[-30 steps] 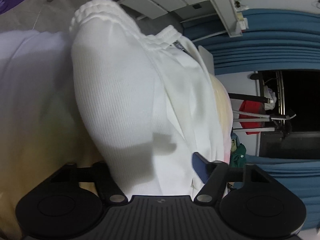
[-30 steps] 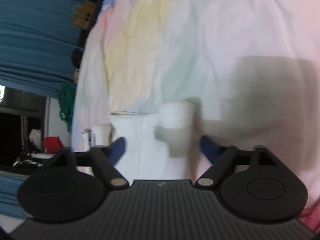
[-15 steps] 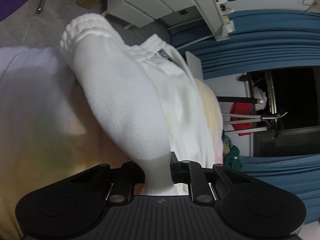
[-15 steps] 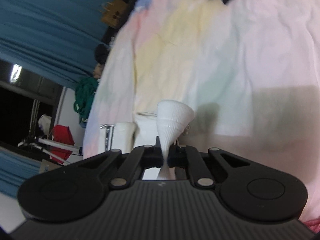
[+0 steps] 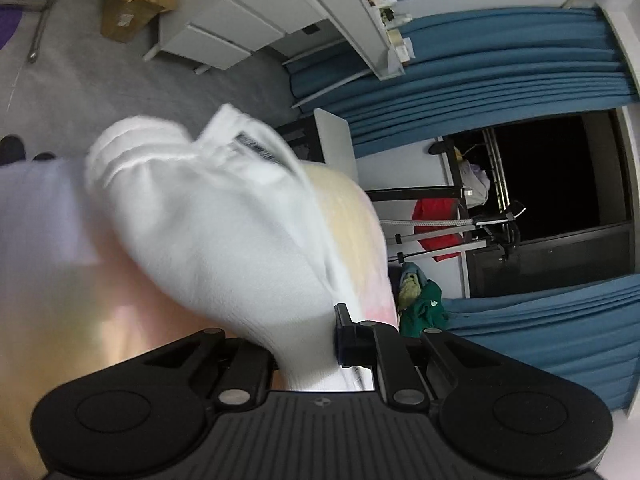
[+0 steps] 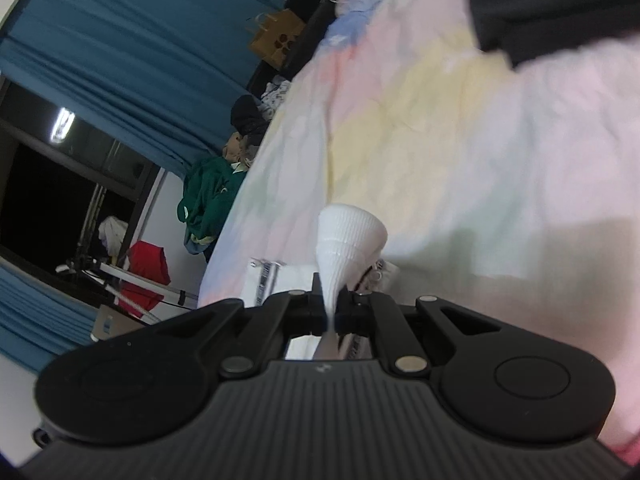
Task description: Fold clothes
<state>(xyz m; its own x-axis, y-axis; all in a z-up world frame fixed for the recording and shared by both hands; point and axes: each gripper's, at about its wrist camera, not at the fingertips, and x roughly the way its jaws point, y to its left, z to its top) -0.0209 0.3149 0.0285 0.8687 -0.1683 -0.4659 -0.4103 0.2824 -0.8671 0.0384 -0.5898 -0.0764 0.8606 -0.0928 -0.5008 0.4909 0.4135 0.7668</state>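
White ribbed garment (image 5: 224,248) hangs bunched above the pastel bedsheet (image 6: 480,152), held at two places. The left gripper (image 5: 306,344) has its jaws clenched on a thick fold of the knit, whose cuff and neck label point away from the camera. The right gripper (image 6: 329,312) pinches another part (image 6: 348,236), which flares out like a cone above its closed jaws.
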